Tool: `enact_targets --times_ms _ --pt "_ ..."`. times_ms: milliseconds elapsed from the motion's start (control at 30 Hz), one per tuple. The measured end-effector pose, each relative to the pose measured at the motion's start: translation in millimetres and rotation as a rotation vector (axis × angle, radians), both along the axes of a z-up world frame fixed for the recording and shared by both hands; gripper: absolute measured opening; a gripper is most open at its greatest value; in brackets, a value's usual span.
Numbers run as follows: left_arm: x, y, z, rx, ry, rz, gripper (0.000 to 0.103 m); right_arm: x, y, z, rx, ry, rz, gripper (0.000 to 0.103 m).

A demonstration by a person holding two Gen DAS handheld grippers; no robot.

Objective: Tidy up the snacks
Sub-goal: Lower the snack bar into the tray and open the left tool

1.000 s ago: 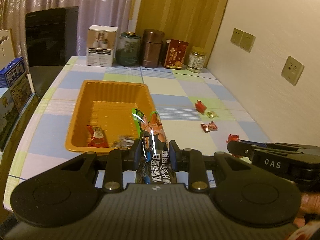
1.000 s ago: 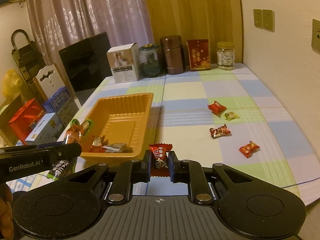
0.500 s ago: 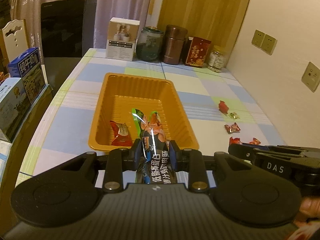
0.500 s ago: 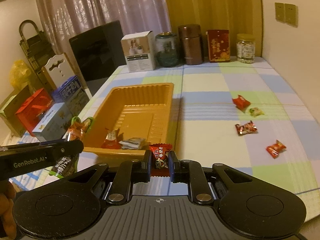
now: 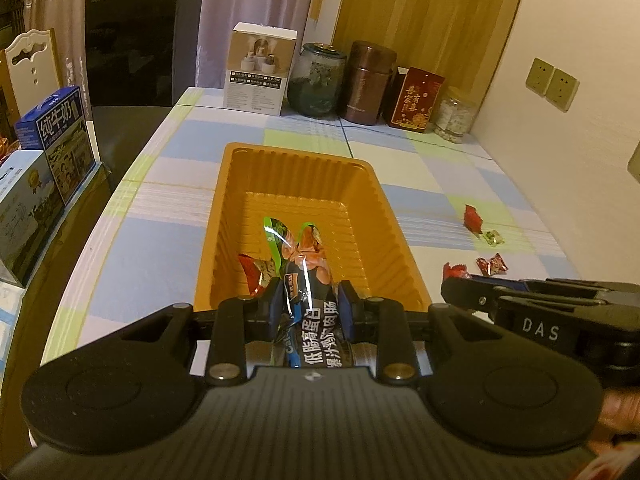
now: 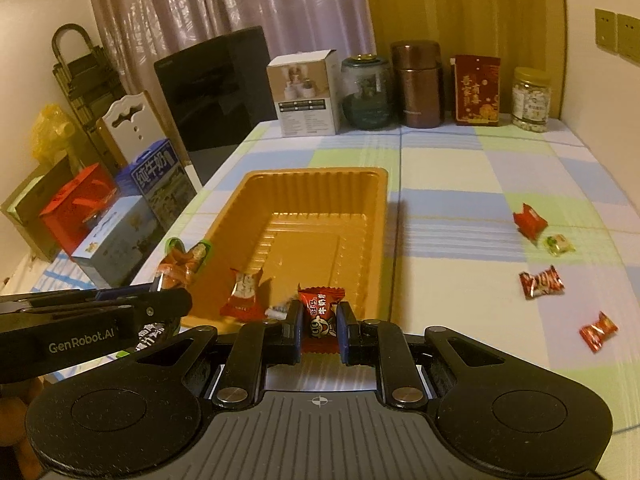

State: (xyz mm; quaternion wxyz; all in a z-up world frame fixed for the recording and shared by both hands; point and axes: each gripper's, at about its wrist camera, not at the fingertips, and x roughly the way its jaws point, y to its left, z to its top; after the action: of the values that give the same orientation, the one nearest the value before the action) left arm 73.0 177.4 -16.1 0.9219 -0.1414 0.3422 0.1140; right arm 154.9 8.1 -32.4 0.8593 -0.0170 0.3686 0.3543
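An orange plastic tray (image 5: 368, 184) (image 6: 372, 184) lies on the checked tablecloth. My left gripper (image 5: 308, 300) is shut on a long dark sausage snack pack (image 5: 306, 280) held over the tray's near end. My right gripper (image 6: 318, 318) is shut on a small red milk candy (image 6: 320, 312), just over the tray's near rim. A red-and-white packet (image 6: 242, 292) (image 5: 254, 272) and a small pale wrapper (image 6: 276, 312) lie inside the tray. Several loose candies (image 6: 540, 282) (image 5: 492, 266) rest on the cloth to the tray's right.
A white box (image 5: 260, 68), glass jar (image 5: 316, 80), brown canister (image 5: 370, 82), red packet (image 5: 416, 100) and small jar (image 5: 454, 116) line the table's far edge. The wall runs along the right. Milk cartons (image 5: 56, 132) and a dark cabinet (image 5: 136, 44) stand left of the table.
Both grippers have moved forward and to the left, so they now hang over the tray's near end. Each keeps the same snack in its grip.
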Motion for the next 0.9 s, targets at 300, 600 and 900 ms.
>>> enact_targets --times_ms 300,600,900 --pt "31 15 -7 0.003 0.017 -0.019 0.026 33 17 -7 -0.002 0.010 0.003 0.018" --pt "58 21 -17 0.016 0.041 -0.041 0.026 54 32 -17 -0.006 0.025 0.012 0.018" --pt "76 29 -24 0.010 0.050 -0.048 0.026 73 43 -23 -0.005 0.033 0.011 0.018"
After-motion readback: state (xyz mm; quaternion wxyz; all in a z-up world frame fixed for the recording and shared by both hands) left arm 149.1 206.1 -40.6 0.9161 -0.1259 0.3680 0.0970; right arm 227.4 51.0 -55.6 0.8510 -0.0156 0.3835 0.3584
